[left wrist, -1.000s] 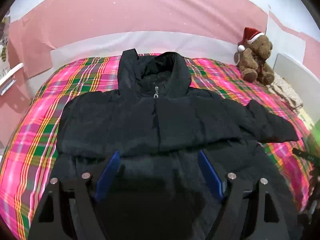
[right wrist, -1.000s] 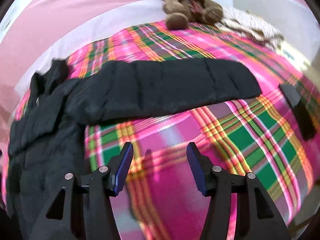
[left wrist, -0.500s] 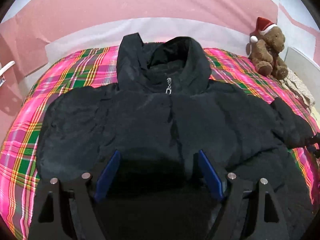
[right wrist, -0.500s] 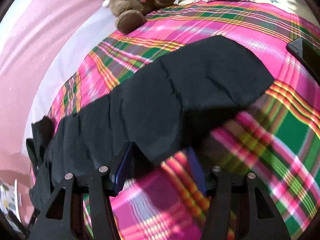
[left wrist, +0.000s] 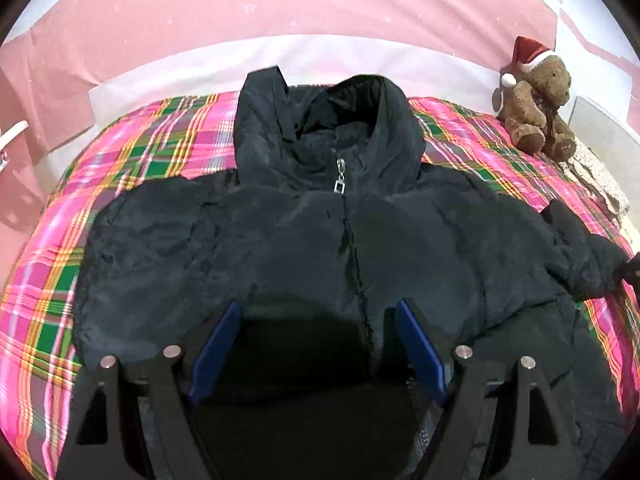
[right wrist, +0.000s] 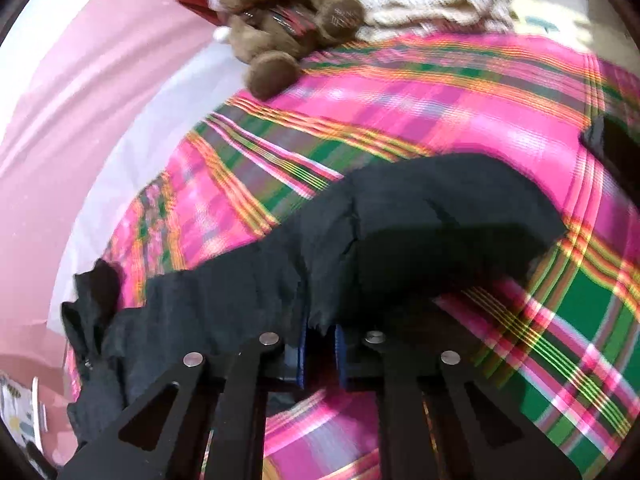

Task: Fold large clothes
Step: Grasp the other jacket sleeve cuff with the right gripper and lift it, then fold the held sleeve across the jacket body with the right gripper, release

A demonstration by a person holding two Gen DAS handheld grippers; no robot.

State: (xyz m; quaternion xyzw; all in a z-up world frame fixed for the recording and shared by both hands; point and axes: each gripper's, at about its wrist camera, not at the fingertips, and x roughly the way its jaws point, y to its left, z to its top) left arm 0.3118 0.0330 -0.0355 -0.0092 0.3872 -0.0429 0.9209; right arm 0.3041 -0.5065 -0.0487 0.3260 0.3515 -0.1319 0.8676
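Note:
A black hooded puffer jacket lies face up on the plaid bed, zipped, hood toward the wall. Its left sleeve is folded across the chest. My left gripper is open, hovering over the jacket's lower front, holding nothing. The jacket's right sleeve stretches out over the bedspread in the right wrist view. My right gripper is shut on the sleeve's lower edge, and the fabric bunches up over the blue pads. The sleeve's end also shows in the left wrist view.
A pink and green plaid bedspread covers the bed. A brown teddy bear in a red hat sits at the far right corner, beside a knitted cream cloth. A dark flat object lies at the right edge. Pink wall behind.
My right gripper moved onto the sleeve and shut on its edge, lifting the fabric. My left gripper moved forward over the jacket and stayed open.

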